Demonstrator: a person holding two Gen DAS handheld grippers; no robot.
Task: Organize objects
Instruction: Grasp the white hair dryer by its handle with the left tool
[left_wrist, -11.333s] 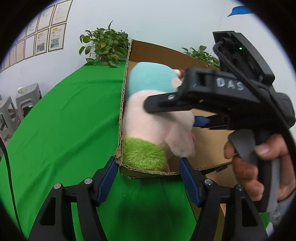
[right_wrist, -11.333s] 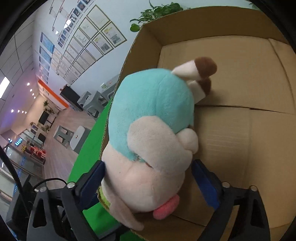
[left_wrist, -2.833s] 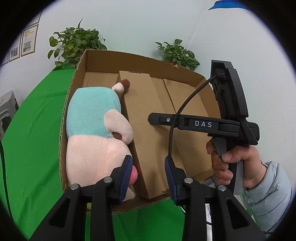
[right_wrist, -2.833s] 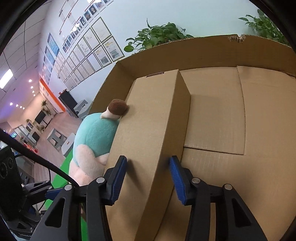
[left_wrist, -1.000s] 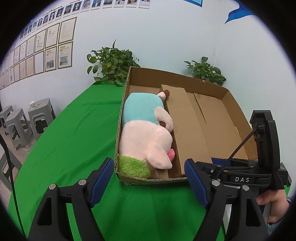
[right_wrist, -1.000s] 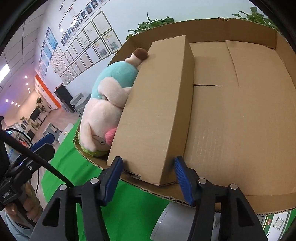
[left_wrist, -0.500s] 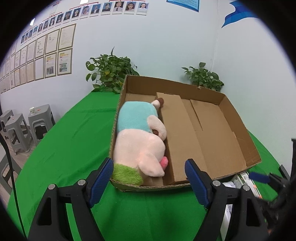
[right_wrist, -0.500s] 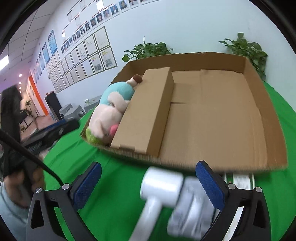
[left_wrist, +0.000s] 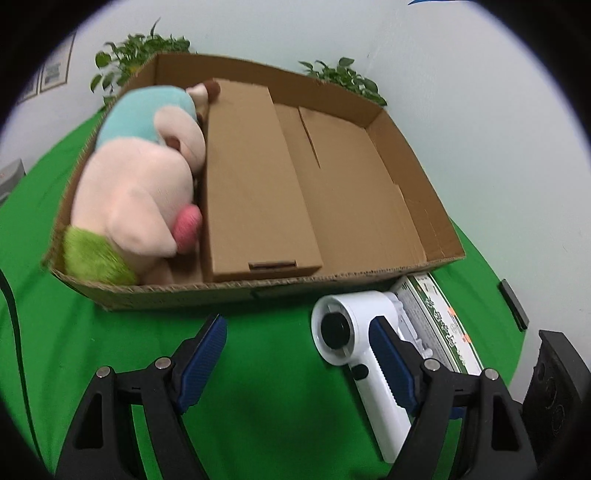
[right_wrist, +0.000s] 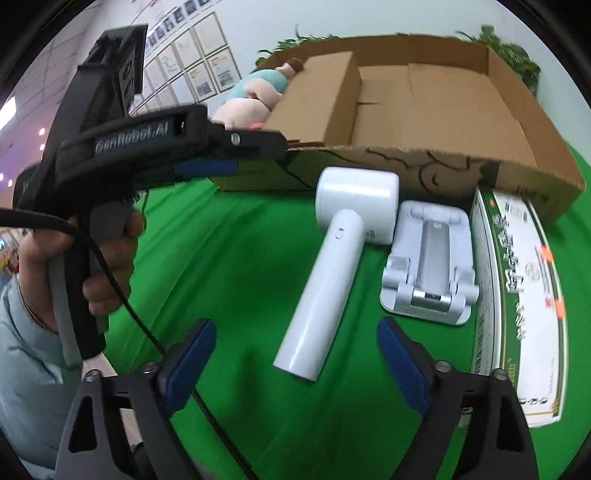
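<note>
- Beside the near wall of the cardboard tray, on the green surface, lay the white handheld device, its barrel head close against that wall and its handle pointing back toward the right tool.
- It looked like hard, smooth plastic: stiff, probably light, and likely slippery on the round handle. I would judge the straight handle the best place to take hold, gripped across its width; the wide head seemed too bulky.
- The right tool had just been closing from a wider spread, yet its blue pads stood apart with only the handle's end between them, untouched.
- The left tool also stood apart and empty, one pad just beside the device's round head.
- A white stand and a green-and-white carton lay further along the same wall.
- The carton carried Chinese characters too blurred to read; the left tool's body read "GenRobot.AI".
- Inside the tray, a plush toy lay against a closed brown box.
</note>
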